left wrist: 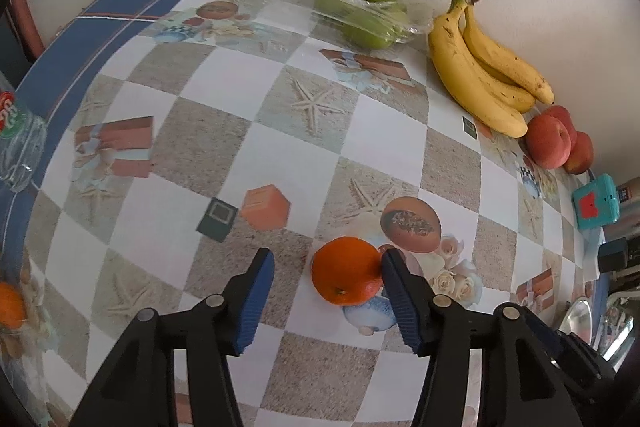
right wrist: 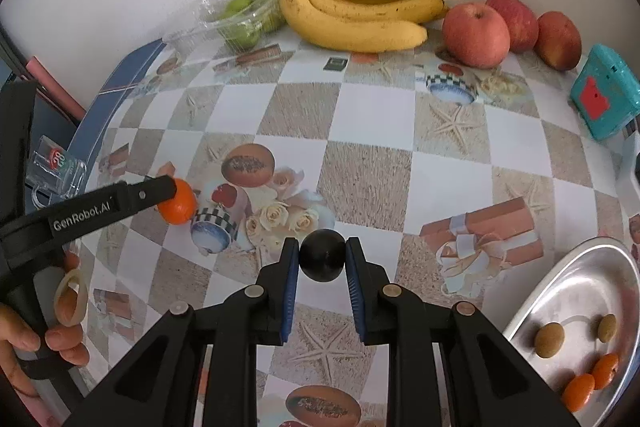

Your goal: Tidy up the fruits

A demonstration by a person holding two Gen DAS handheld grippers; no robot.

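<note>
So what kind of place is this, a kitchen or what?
Probably a home kitchen or dining table: a printed checkered tablecloth against a plain wall, bananas and apples lying loose, and a steel tray holding small fruits.

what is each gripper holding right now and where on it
The right gripper is shut on a dark round fruit, pads on its two sides. The left gripper is open; an orange touches one finger, unheld.

Black hand-held gripper (right wrist: 322, 263); blue ribbed pads (right wrist: 291, 291); silver rivets.
</note>
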